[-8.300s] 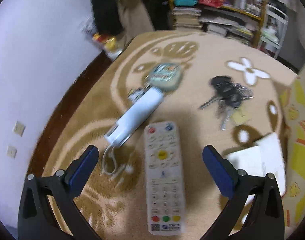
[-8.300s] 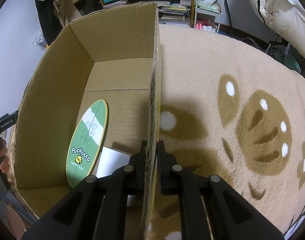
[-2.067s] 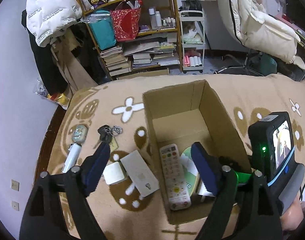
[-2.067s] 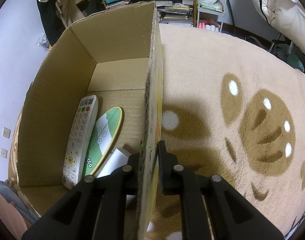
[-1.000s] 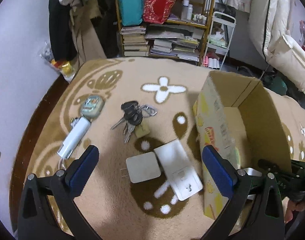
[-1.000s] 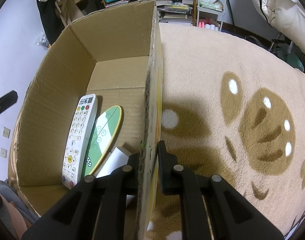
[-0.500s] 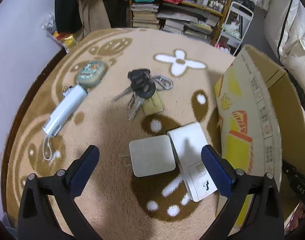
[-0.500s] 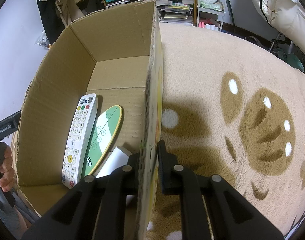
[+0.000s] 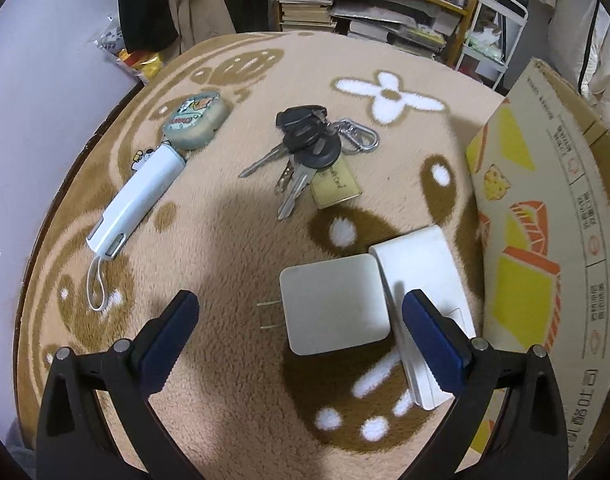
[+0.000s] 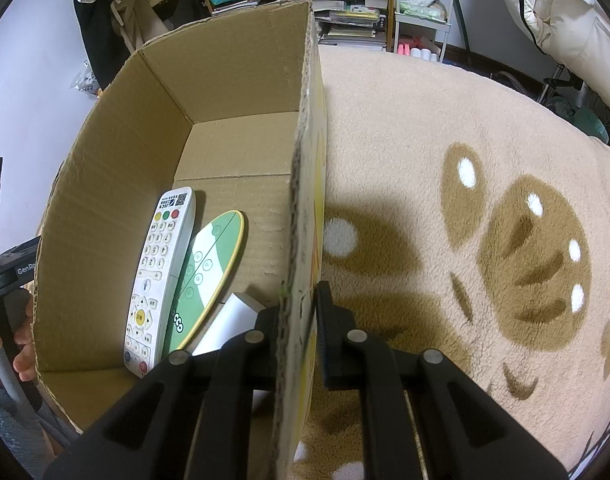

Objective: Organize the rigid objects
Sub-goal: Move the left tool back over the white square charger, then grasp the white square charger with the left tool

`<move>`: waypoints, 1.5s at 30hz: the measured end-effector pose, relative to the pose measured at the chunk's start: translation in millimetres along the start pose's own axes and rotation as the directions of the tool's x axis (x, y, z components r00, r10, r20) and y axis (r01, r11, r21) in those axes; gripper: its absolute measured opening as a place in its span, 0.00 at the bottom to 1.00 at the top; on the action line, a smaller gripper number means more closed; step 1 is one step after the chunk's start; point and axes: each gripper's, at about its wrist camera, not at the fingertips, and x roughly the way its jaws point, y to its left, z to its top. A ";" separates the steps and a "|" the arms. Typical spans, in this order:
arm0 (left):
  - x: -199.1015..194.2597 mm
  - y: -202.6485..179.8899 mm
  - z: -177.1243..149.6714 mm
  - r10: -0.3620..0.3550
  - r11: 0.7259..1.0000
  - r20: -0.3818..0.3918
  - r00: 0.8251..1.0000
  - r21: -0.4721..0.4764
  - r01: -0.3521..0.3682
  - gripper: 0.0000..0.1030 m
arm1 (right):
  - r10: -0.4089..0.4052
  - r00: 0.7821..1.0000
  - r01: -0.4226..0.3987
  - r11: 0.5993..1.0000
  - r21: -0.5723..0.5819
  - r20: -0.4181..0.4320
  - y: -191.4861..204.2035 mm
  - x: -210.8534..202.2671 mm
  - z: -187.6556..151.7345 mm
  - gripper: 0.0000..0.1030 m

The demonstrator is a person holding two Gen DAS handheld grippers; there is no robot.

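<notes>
My left gripper hangs open above the rug, its blue pads spread wide. Between and just beyond them lies a white square charger with its two prongs pointing left, touching a flat white box. Further off lie a bunch of keys, a white slim device with a wrist loop and a pale green case. My right gripper is shut on the side wall of the cardboard box. Inside lie a white remote, a green oval card and a white block.
In the left wrist view the cardboard box's printed outer wall rises at the right. Bookshelves and hanging clothes stand beyond the rug's far edge; bare floor and a wall lie left. A hand shows at the box's left in the right wrist view.
My left gripper left the remote in the box, swung left out of it and came down toward the charger. My right gripper has stayed shut on the box wall.
</notes>
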 end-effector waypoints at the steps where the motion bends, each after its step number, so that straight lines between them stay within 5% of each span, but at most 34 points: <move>1: 0.8 0.5 0.0 0.004 1.000 -0.001 1.000 -0.001 -0.004 0.97 | 0.000 1.000 0.000 1.000 0.000 0.000 -0.3 -0.1 0.2 0.11; 17: 17.4 21.2 1.1 -0.050 0.993 -0.035 0.998 -0.112 0.045 1.00 | 0.000 1.000 0.000 1.000 0.000 0.000 0.2 0.1 -0.1 0.11; 24: 27.7 13.8 -2.8 0.042 0.998 -0.061 0.997 -0.050 -0.045 0.99 | 0.000 1.000 0.000 1.000 0.000 0.000 -0.3 0.1 -0.1 0.11; 30: 26.2 7.9 -2.1 0.089 0.996 -0.010 0.996 -0.016 -0.089 0.98 | -0.001 1.000 0.001 1.000 -0.001 0.000 -0.3 0.2 0.0 0.11; 37: 20.5 1.9 -5.6 0.052 0.999 0.002 0.999 0.003 -0.052 0.79 | -0.002 1.000 0.002 1.000 -0.002 0.001 -0.2 0.3 -0.5 0.11; 40: 16.6 -2.3 -7.6 0.028 0.999 0.010 1.000 0.022 -0.028 0.64 | -0.001 1.000 0.001 1.000 -0.001 0.000 -0.8 0.3 -0.6 0.11; 45: 15.4 -5.5 -8.8 0.047 0.998 -0.002 0.999 0.037 -0.047 0.64 | 0.000 1.000 0.000 1.000 -0.001 0.000 0.0 0.4 -0.5 0.11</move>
